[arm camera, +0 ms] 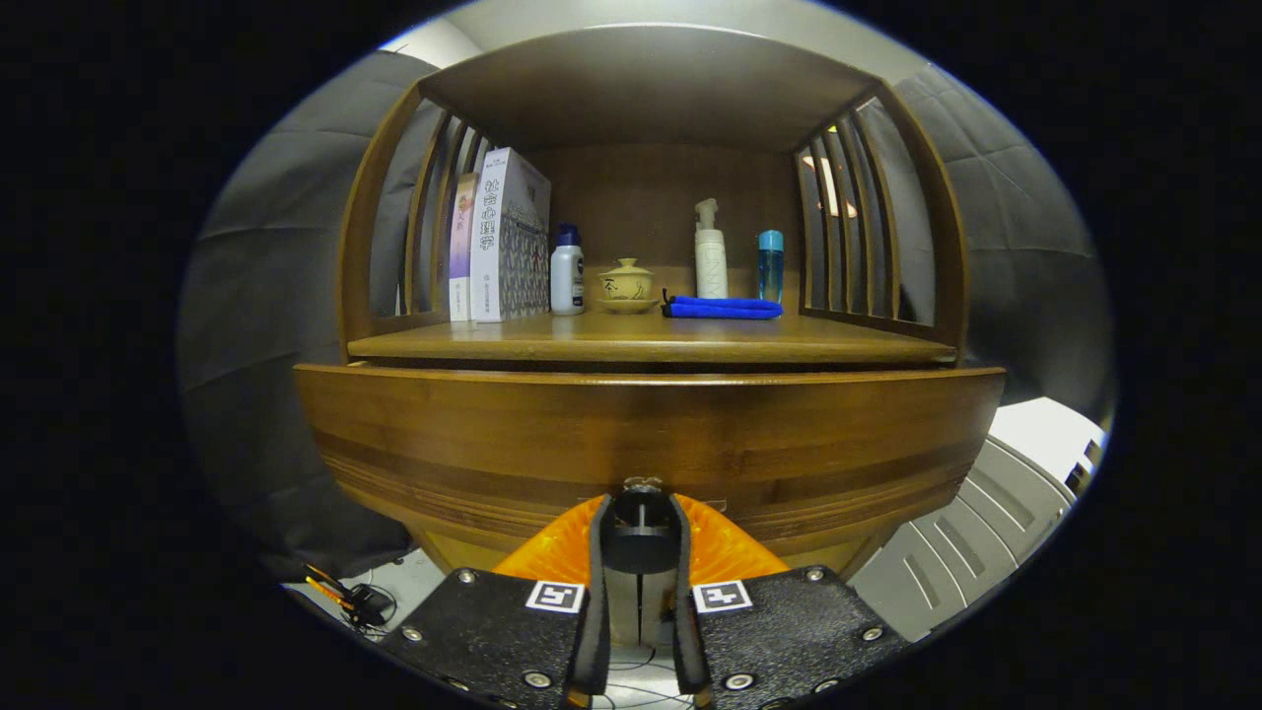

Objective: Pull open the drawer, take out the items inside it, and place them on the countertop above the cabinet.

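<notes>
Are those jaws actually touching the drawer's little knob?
Touching. In the gripper view the gripper has its jaws closed on either side of the knob on the drawer front, with no gap visible.

Grey cloth walls (266, 296); wooden slatted shelf unit (651, 89); pale floor (1035, 434).

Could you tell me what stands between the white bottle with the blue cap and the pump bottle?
A small lidded ceramic cup on a saucer, per the gripper view.
</notes>
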`<state>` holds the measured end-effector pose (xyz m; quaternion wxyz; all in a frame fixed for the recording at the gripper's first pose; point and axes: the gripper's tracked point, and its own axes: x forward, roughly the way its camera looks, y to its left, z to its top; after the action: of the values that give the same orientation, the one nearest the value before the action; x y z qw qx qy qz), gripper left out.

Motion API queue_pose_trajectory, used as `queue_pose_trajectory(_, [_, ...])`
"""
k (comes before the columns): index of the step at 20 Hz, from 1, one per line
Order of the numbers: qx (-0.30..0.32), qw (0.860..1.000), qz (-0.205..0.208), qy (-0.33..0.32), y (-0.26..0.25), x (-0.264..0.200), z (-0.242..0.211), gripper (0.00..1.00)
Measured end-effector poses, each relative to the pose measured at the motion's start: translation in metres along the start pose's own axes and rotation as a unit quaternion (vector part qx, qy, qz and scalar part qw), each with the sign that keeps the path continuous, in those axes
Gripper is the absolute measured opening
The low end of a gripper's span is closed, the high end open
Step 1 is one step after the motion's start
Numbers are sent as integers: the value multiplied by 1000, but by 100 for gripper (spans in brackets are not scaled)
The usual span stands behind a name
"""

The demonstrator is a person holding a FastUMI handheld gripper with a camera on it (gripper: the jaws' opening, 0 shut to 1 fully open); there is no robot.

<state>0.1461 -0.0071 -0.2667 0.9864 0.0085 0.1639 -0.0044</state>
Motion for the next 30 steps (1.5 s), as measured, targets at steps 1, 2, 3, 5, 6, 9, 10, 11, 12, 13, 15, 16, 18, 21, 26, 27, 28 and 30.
queue_pose_trajectory(1, [-1, 1000, 0, 6, 1, -10, -3, 26])
queue_pose_trajectory(2, [-4, 1000, 2, 10, 1, -20, -5, 26])
queue_pose_trajectory(3, [-7, 1000, 3, 14, 1, -30, -8, 26])
queue_pose_trajectory(5, [-12, 1000, 6, 22, 1, -50, -16, 26])
queue_pose_trajectory(6, [-15, 999, 8, 30, 2, -58, -22, 26])
queue_pose_trajectory(9, [-11, 999, 14, 33, 5, -83, -27, 26])
queue_pose_trajectory(10, [-12, 999, 16, 37, 7, -90, -30, 26])
queue_pose_trajectory(11, [-15, 999, 16, 41, 6, -95, -33, 26])
queue_pose_trajectory(12, [-16, 999, 16, 45, 5, -99, -35, 26])
queue_pose_trajectory(13, [-15, 999, 17, 47, 6, -109, -39, 26])
queue_pose_trajectory(15, [-9, 998, 22, 53, 9, -127, -46, 26])
queue_pose_trajectory(16, [-9, 998, 25, 55, 10, -132, -48, 26])
queue_pose_trajectory(18, [-15, 998, 28, 59, 11, -139, -50, 26])
queue_pose_trajectory(21, [-19, 997, 35, 63, 11, -144, -53, 26])
queue_pose_trajectory(26, [8, 996, 55, 65, 15, -162, -49, 63])
queue_pose_trajectory(27, [20, 996, 69, 54, 23, -170, -43, 74])
queue_pose_trajectory(28, [15, 995, 83, 48, 29, -174, -35, 85])
queue_pose_trajectory(30, [-12, 996, 79, 37, 24, -186, -16, 97])
